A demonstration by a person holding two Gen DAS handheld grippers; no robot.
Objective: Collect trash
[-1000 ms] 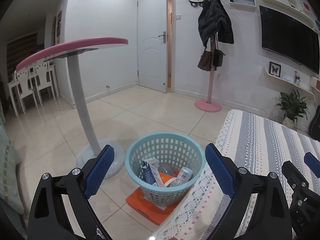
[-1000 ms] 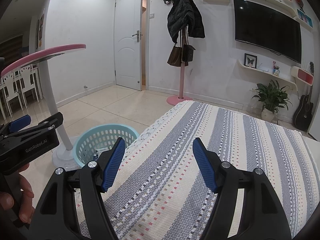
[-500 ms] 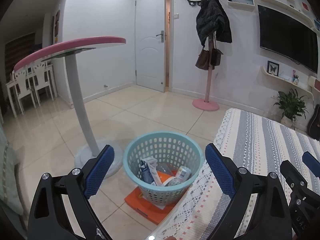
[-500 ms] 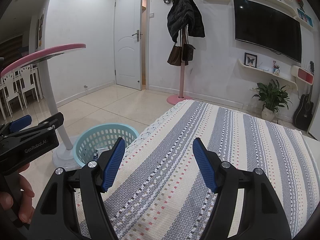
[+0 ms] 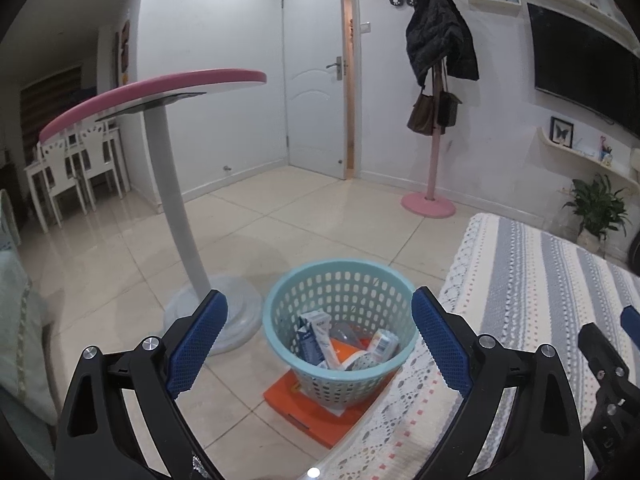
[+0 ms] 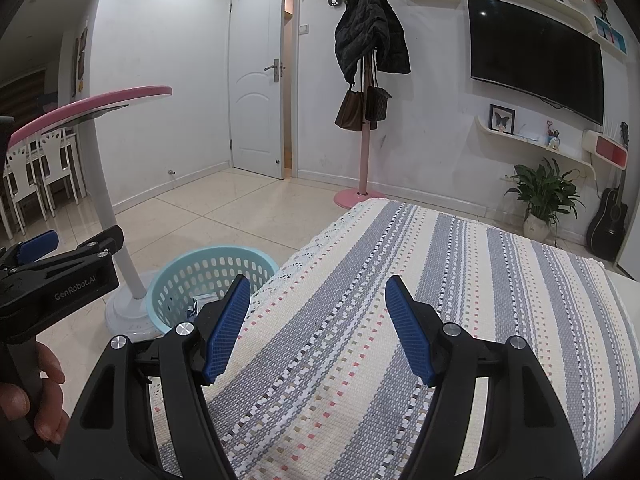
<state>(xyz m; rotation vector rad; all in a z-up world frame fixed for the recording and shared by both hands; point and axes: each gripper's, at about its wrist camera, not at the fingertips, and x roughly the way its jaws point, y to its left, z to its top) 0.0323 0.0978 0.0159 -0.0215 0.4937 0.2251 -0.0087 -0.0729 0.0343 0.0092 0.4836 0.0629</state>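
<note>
Checking basket (image 5: 340, 332) contents | holding left gripper (image 5: 320, 332) and right gripper (image 6: 318, 328) wide, empty | scanning striped tablecloth (image 6: 400, 300) for leftovers

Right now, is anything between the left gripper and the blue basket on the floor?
Nothing visible does. The left gripper is open and empty, and the basket sits straight ahead beyond the table edge, its mouth uncovered.

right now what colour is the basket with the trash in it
Light turquoise basket with oval holes; clearest in the left wrist view.
</note>
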